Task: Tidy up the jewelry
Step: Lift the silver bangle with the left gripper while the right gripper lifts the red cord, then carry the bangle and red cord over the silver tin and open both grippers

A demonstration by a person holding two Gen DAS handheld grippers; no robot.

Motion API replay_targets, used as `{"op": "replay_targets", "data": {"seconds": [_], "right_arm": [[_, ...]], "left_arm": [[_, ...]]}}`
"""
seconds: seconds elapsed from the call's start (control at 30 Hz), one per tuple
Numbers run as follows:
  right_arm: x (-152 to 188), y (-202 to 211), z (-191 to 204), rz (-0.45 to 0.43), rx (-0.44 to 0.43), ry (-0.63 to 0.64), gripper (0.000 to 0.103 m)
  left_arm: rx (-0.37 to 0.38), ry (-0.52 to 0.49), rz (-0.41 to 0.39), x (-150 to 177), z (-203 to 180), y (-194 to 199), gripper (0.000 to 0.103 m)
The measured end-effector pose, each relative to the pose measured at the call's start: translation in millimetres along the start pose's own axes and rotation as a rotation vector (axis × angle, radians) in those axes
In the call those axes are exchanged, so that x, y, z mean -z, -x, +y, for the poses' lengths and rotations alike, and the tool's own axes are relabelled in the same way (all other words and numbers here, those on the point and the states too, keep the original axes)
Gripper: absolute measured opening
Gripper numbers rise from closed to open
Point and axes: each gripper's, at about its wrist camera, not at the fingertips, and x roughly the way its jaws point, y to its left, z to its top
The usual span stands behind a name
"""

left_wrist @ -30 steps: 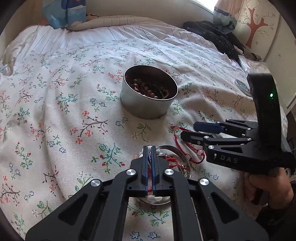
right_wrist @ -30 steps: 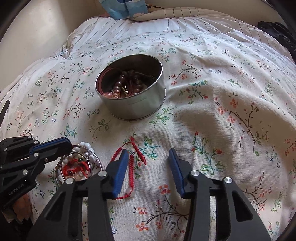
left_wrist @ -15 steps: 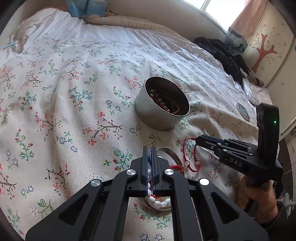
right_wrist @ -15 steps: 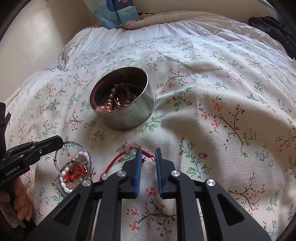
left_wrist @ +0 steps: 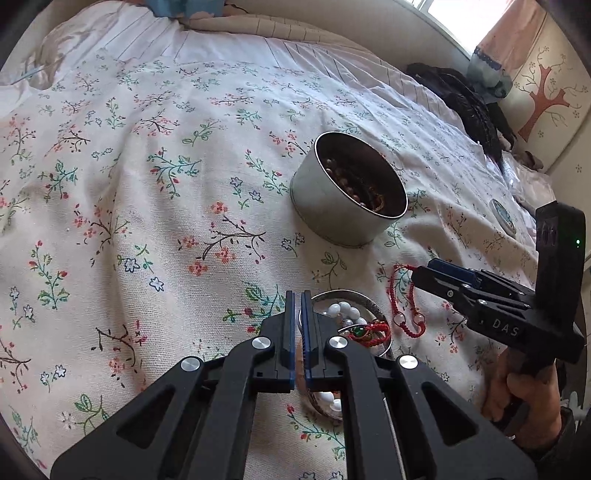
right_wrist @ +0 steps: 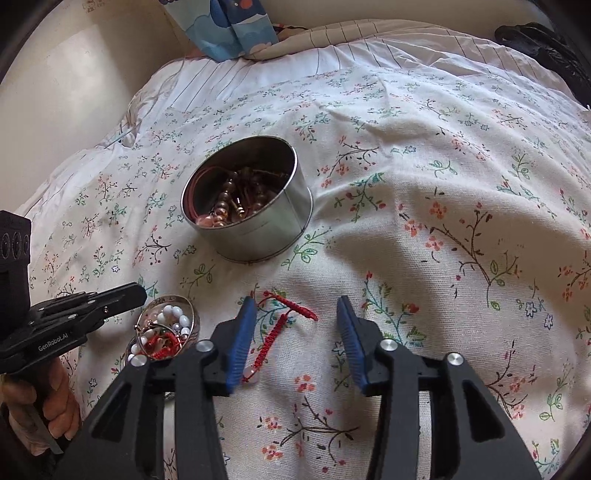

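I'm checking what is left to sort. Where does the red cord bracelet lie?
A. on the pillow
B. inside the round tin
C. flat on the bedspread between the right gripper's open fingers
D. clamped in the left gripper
C: the red cord bracelet lies loose on the floral bedspread, between the spread fingers of the right gripper, which do not press on it.

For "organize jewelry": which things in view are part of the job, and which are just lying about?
Part of the job:
- round metal tin holding bead jewelry
- red cord bracelet on the bedspread
- small dish of white beads and red cord
- left hand-held gripper, shut
- right hand-held gripper, open

Lying about:
- blue patterned bag
- black garment
- small round lid
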Motion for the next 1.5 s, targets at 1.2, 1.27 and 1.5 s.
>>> {"op": "replay_targets", "data": {"seconds": [1.2,1.27,1.5], "right_arm": [[-5,-11,27,-0.009,0.029,0.132,0.067],[-5,-20,32,0.011,0.043,0.168,0.067],[1,-6,21,0.022,-0.014,0.096,0.005]], "left_arm": [[0.066,0.000,-0.078,-3,-4,19,0.003],[0.062,-0.001,-0.081,-4,-4,20,0.003],[0.065,0.000,-0.088,-5,-5,21,0.003]]}}
